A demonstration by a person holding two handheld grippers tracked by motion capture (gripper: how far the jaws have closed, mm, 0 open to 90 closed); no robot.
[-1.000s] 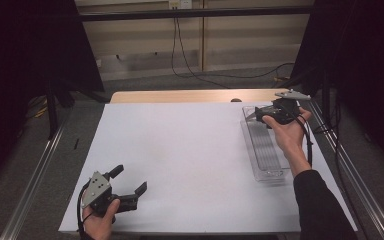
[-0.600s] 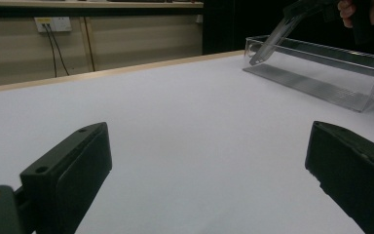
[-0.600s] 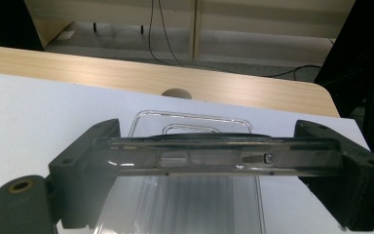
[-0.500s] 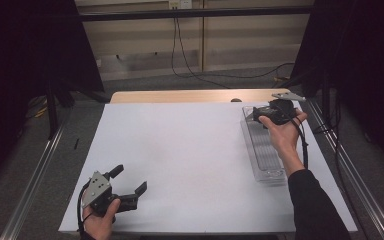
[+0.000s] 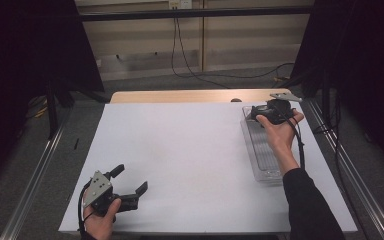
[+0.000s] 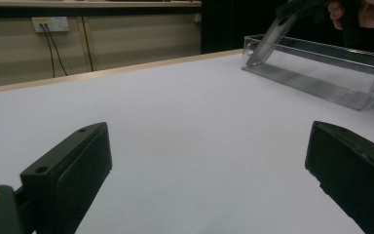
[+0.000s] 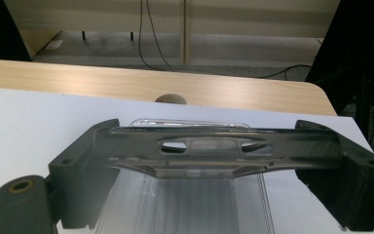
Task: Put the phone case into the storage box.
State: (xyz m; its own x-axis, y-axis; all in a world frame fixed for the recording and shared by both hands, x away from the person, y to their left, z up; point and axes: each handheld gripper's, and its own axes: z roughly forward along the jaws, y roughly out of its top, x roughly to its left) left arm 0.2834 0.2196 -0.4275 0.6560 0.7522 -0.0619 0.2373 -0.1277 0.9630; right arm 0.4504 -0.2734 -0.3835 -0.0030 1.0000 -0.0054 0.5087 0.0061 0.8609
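A: Currently, what are the right tongs (image 5: 255,114) doing?
B: They are gripping the far end wall of the clear tray (image 5: 261,150) by the surface's right edge, lifting that end. Next comes a steady raise.
A: And the left tongs (image 5: 130,182)?
B: They are idling wide open, holding nothing, near the front-left corner.

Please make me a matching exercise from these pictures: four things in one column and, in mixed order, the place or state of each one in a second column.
Things:
1. left gripper
2. right gripper
3. clear tray
4. wall socket

Places or states:
a. on the back wall
b. jaws open, at the near left of the white table
c. along the right side of the table
d. closed on the tray's far end

Pairs: 1-b, 2-d, 3-c, 4-a
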